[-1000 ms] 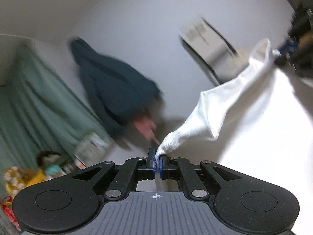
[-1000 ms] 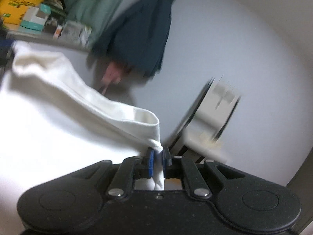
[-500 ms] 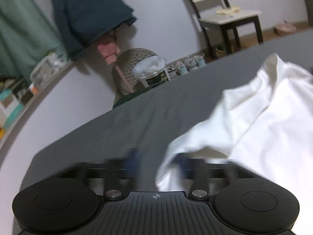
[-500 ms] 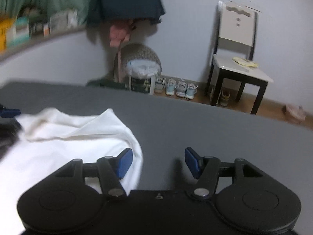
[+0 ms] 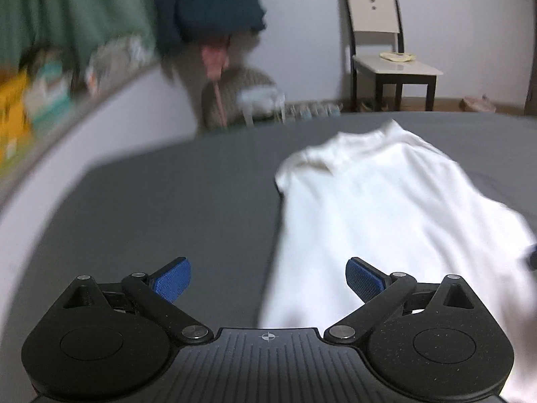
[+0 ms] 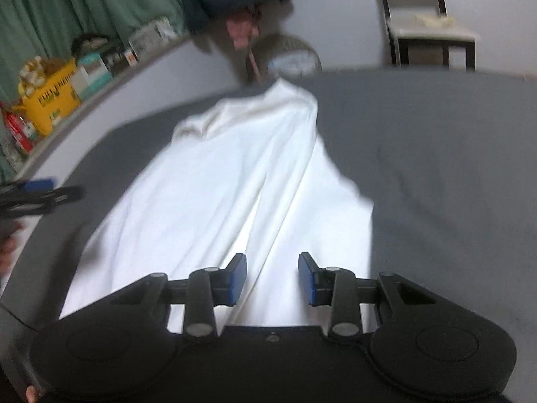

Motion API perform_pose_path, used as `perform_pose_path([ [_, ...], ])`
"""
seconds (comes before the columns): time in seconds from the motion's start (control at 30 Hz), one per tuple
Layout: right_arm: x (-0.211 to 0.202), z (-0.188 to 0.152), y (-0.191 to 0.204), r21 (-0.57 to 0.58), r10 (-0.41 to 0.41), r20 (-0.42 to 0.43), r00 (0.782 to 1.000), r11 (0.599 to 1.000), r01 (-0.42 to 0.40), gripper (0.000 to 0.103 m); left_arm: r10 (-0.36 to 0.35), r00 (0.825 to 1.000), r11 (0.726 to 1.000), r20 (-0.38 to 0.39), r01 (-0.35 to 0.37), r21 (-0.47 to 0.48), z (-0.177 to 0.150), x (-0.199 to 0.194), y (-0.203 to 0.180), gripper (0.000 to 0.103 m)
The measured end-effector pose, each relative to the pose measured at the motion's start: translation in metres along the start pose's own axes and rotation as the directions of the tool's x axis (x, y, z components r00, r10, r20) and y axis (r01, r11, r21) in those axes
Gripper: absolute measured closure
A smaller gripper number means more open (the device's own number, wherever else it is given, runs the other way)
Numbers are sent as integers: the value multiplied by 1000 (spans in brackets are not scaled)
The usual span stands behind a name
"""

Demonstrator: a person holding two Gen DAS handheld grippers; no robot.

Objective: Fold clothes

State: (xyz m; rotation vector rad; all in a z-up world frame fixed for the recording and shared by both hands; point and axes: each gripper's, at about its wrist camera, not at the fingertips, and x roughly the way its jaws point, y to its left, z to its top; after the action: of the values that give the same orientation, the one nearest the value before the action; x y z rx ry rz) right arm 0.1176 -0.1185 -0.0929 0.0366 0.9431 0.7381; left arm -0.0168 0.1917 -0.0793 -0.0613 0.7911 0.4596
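Seemingly between grips, the white garment (image 6: 235, 181) lies spread lengthwise on the grey bed (image 6: 436, 154), left gripper (image 5: 267, 280) and right gripper (image 6: 272, 278) both gaping empty at its near hem, so any fold needs fresh holds on its edges.

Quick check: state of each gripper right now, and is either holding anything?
Left gripper: open, holding nothing.
Right gripper: open, holding nothing; white shirt lies on the grey surface.

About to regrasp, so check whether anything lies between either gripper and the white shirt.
Nothing visible does. The white shirt lies spread on the grey surface, directly under the open right gripper; the open left gripper straddles its edge.
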Motion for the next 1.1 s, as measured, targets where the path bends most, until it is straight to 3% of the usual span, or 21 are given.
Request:
perform_pose_path([
  [0.07,6,-8,6,32,8,-35,999,999,-7,69,-50,999,993,1,50,-111,-27,-26,4,4],
  [0.13,11,-13,12,66,32,-47,998,997,-29,69,-102,995,981,5,101,-168,-45,-42,8,4],
  [0.2,17,-18,20,50,-1,-48,999,999,4,69,-115,993,975,12,115,-192,-58,-51,9,4],
  [0.23,20,-21,23,47,-33,-47,998,998,36,76,-103,994,974,25,106,-203,-63,-53,9,4],
  [0.27,24,-22,24,46,-58,-50,997,997,60,93,-79,996,974,30,83,-211,-67,-53,10,4],
  [0.3,25,-23,22,60,-65,-52,997,996,68,101,-56,998,974,19,59,-218,-67,-51,13,4],
  [0.43,14,-22,18,76,-112,-29,993,991,114,101,-53,999,962,5,52,-267,-69,-41,24,4],
  [0.53,-11,-1,9,22,-179,37,983,984,178,101,-56,998,962,18,59,-266,-67,-32,26,4],
  [0.63,-34,30,-10,-20,-274,84,958,961,276,101,-71,997,972,26,75,-221,-61,-29,19,4],
  [0.77,-48,74,-47,-35,-435,120,892,896,442,101,-92,995,982,40,98,-159,-54,-27,10,4],
  [0.9,-32,112,-97,-9,-561,79,824,826,563,101,-105,994,985,37,109,-134,-51,-22,7,4],
  [1.0,-3,123,-128,35,-591,-1,807,806,591,101,-112,993,986,32,115,-125,-50,-17,8,4],
  [1.1,23,113,-148,72,-601,-82,795,792,606,101,-119,993,986,26,121,-115,-49,-12,8,4],
])
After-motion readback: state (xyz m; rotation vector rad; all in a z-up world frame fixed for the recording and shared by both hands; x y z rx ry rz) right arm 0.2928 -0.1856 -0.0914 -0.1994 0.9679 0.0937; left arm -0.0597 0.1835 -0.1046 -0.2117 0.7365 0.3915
